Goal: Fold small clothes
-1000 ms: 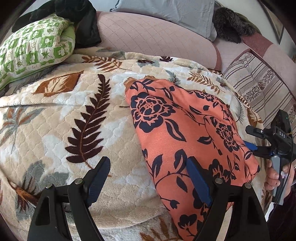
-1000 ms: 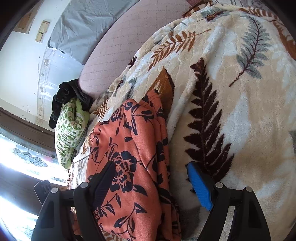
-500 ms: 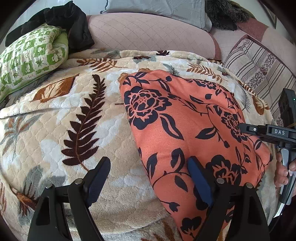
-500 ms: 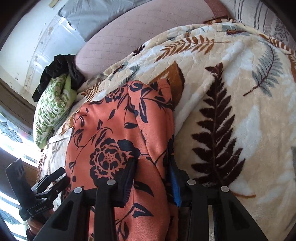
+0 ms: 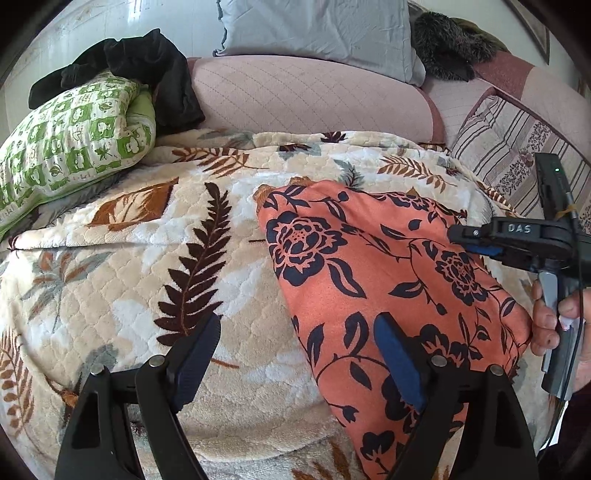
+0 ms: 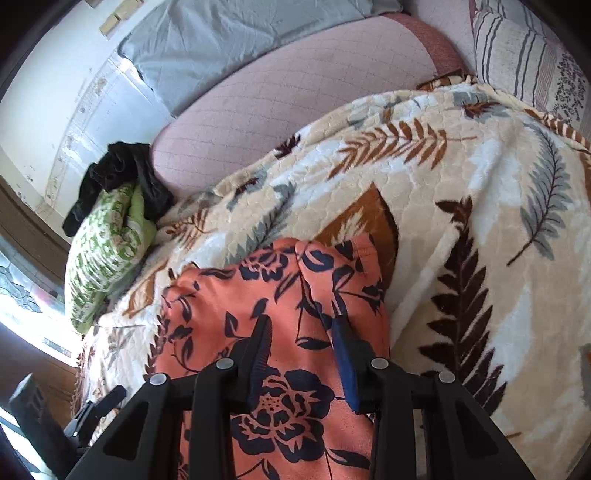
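An orange garment with dark blue flowers (image 5: 369, 280) lies on a leaf-patterned blanket (image 5: 129, 280); it also shows in the right wrist view (image 6: 280, 295). My left gripper (image 5: 295, 354) is open and empty, straddling the garment's near left edge, one finger on the blanket, one over the cloth. My right gripper (image 6: 301, 332) is partly closed with the jaws about a hand's width apart; cloth rises between the fingers, and a firm grip cannot be confirmed. It shows in the left wrist view (image 5: 476, 243) at the garment's right side.
A green and white pillow (image 5: 70, 147) with a black garment (image 5: 147, 70) on it lies at the far left. A pink cushion (image 5: 306, 96), a grey pillow (image 5: 314, 29) and a striped cushion (image 5: 509, 155) line the back.
My right gripper narrowed from wide open and moved onto the garment's right part. The left gripper drew back a little; it stays open.
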